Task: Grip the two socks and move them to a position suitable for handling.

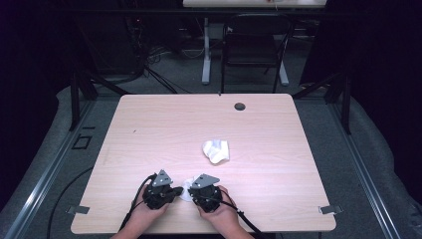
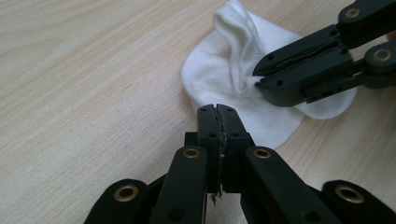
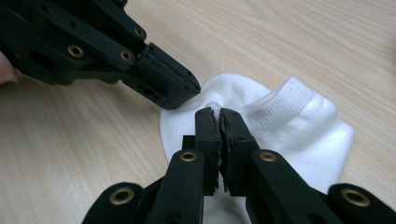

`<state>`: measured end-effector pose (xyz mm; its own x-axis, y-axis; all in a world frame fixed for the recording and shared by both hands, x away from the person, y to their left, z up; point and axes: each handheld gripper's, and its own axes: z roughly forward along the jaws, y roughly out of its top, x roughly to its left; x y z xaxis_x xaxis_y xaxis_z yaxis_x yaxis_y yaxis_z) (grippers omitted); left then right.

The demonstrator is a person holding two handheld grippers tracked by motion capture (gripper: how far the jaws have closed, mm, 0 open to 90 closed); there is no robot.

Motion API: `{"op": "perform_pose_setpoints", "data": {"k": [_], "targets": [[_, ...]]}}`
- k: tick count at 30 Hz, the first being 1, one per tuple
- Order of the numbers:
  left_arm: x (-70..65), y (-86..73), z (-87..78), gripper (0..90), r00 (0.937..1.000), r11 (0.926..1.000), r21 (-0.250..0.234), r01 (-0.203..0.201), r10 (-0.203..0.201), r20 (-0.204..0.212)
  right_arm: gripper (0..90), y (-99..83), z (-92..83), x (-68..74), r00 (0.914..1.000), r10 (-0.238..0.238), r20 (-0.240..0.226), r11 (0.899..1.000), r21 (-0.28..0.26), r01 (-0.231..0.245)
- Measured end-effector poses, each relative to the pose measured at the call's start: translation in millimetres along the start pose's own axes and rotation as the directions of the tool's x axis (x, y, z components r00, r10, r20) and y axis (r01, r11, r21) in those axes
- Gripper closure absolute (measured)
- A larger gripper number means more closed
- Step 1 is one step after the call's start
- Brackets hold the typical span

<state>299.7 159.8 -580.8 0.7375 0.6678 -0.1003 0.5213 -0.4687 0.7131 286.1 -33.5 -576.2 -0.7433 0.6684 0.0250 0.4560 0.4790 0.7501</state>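
1. Pale wood worktop carries two white socks: one sock lies near the front edge between both tools, and a second sock sits bunched up, well apart, further back.
2. Left hand-held gripper is pressed together on the near sock's edge.
3. Right hand-held gripper is pinching a fold of the same sock, close to the left one.
4. Risk, as I judge it: each bite looks thin, so pulling apart could slip the fabric free, or drag the sock off the front edge.
5. No containers stand on the worktop.
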Motion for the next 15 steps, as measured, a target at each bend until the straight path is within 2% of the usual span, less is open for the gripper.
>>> {"op": "perform_pose_setpoints", "data": {"k": [4,7,11,15], "targets": [[-0.3,0.0,-0.1,89.6,1.0,1.0,0.001,0.003,-0.003,-0.003,86.9,5.5,-9.5,-1.0,0.9996,0.019,-0.021,0.999,-0.029,-0.02],[-0.9,-0.2,-0.1,89.6,0.9999,1.0,0.0,0.008,-0.008,-0.007,87.0,9.4,-18.5,-3.7,0.9999,0.009,-0.014,0.999,-0.031,-0.009],[-1.2,-0.4,-0.1,89.5,0.9998,0.9998,-0.002,0.018,-0.018,-0.009,86.9,13.2,-38.2,-15.4,0.9995,0.03,-0.006,0.998,-0.061,-0.03],[-1.0,-0.3,-0.4,89.4,0.9997,0.9998,0.0,0.021,-0.021,-0.011,86.9,7.4,-53.9,-28.0,0.9974,0.07,0.017,0.995,-0.078,-0.069]]}}
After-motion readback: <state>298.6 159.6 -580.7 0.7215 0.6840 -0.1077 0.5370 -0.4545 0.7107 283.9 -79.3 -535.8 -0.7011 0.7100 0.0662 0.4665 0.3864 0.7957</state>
